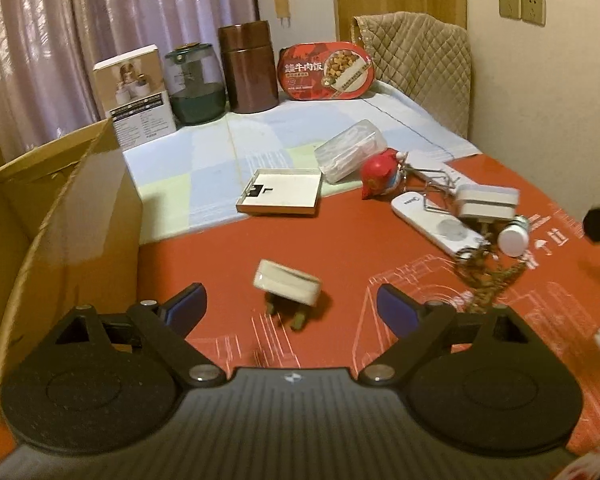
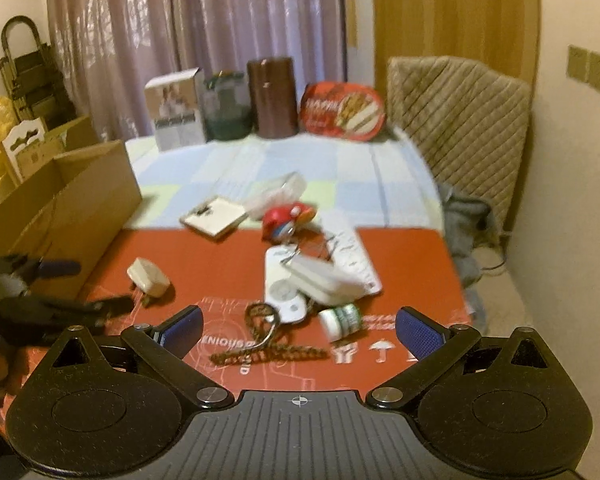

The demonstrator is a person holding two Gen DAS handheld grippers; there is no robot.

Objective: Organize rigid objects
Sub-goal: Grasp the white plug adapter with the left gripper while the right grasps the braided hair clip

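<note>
A white plug adapter (image 1: pixel 287 282) lies on the red mat just ahead of my open, empty left gripper (image 1: pixel 292 309); it also shows in the right wrist view (image 2: pixel 148 277). My right gripper (image 2: pixel 298 334) is open and empty above a braided keychain (image 2: pixel 266 342) and a small white-capped bottle (image 2: pixel 339 319). Beyond lie a white remote (image 2: pixel 282 286), a white case (image 2: pixel 326 278), a red toy (image 2: pixel 286 220), a flat tin (image 1: pixel 281 192) and a clear plastic box (image 1: pixel 350 150). The left gripper (image 2: pixel 56 304) shows at the left of the right wrist view.
An open cardboard box (image 1: pixel 56 216) stands at the left of the table. At the back stand a white carton (image 1: pixel 138 94), a glass jar (image 1: pixel 196 84), a brown canister (image 1: pixel 249 68) and a red food tray (image 1: pixel 326 72). A padded chair (image 2: pixel 460 120) is at the right.
</note>
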